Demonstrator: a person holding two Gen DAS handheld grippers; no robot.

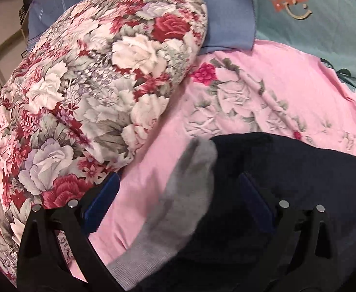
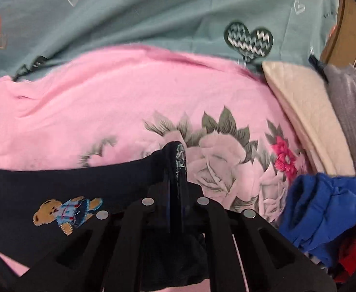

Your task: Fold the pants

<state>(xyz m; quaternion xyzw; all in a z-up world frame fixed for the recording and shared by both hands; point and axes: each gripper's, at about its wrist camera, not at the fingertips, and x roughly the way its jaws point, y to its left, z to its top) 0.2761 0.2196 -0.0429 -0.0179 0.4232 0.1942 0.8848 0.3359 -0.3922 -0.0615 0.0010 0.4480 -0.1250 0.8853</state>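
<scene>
Our right gripper (image 2: 176,194) pinches a fold of the navy pants (image 2: 56,185) on the pink sheet (image 2: 105,97); blue cloth (image 2: 323,206) lies at three o'clock.

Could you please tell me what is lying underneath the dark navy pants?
The navy pants lie on a pink floral sheet, which shows all around them. A grey lining shows at one edge. Whatever is beneath the pants' middle is covered.

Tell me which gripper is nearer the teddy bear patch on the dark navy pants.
Right. The right gripper is shut on a fold of the dark navy pants beside the teddy bear patch. The left gripper is open over the grey cuff; no patch in its view.
</scene>
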